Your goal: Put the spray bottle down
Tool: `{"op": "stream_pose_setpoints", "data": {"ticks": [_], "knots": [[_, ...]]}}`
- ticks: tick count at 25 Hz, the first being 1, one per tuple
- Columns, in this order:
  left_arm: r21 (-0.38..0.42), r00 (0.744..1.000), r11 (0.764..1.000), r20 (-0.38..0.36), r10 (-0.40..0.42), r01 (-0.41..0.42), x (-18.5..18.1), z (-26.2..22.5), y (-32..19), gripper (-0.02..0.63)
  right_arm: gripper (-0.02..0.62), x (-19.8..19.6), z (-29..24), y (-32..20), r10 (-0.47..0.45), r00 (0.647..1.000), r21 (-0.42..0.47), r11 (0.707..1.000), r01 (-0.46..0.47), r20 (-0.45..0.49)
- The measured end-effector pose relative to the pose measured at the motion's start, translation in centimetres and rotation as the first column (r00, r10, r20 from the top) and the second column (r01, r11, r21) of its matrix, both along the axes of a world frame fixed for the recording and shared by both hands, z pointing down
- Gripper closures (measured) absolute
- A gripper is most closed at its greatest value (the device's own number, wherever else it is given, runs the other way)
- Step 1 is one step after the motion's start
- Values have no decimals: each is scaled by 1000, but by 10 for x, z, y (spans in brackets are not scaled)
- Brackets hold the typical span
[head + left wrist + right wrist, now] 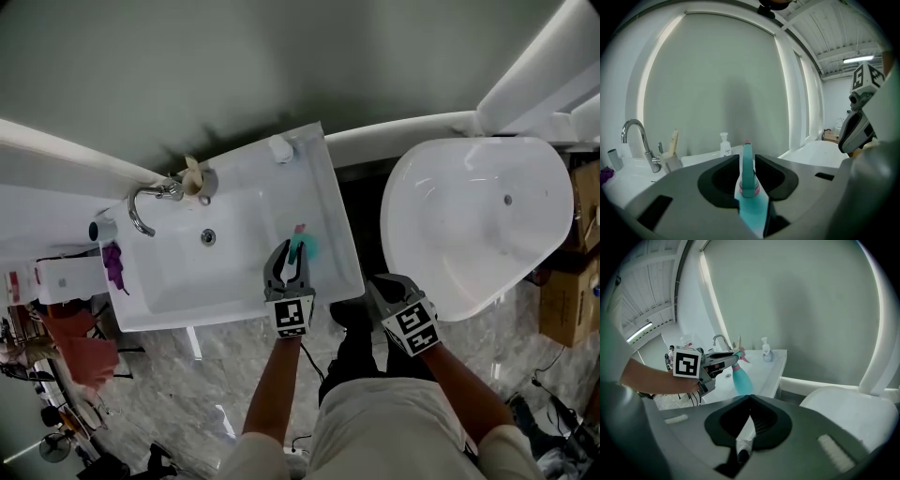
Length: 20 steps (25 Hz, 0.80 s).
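A teal spray bottle [302, 247] with a pink nozzle stands upright at the right rim of the white sink [339, 246]. My left gripper [289, 264] is around its neck. In the left gripper view the bottle [749, 190] rises between the jaws with a thin gap on each side, so the left gripper [747, 159] is open. The right gripper view shows the bottle [740, 378] hanging below the left gripper [723, 358]. My right gripper [380, 292] is off the sink's right corner, shut [749, 401] on a thin white strip [744, 437] that looks like cloth.
A chrome faucet [142, 204], a cup with a tube [198, 180] and a white pump bottle [279, 147] line the sink's back edge. A white bathtub [469, 281] lies to the right, with cardboard boxes [572, 300] beyond it. The person's legs stand on the marble floor below.
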<state>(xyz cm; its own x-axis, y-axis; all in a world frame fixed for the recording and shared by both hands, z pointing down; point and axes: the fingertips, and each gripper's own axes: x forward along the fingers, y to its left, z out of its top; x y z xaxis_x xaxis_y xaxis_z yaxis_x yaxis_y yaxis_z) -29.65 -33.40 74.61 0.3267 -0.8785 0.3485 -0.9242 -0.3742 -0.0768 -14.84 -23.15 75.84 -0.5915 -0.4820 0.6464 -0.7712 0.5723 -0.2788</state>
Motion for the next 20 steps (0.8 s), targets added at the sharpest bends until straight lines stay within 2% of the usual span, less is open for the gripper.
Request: {"op": "stream_pose_setpoints", "data": {"ticks": [8, 13, 20], "knots": [[0, 1000, 1000, 13, 24, -24, 0, -11, 3, 448, 584, 3, -9, 4, 1, 1000, 12, 1000, -1, 5], [18, 1000, 1000, 24, -19, 19, -9, -32, 16, 445, 584, 3, -25, 7, -14, 1000, 39, 999, 13, 19], [67, 996, 994, 21, -83, 81, -20, -85, 46, 445, 584, 4, -55, 7, -59, 998, 98, 994, 56, 27]]}}
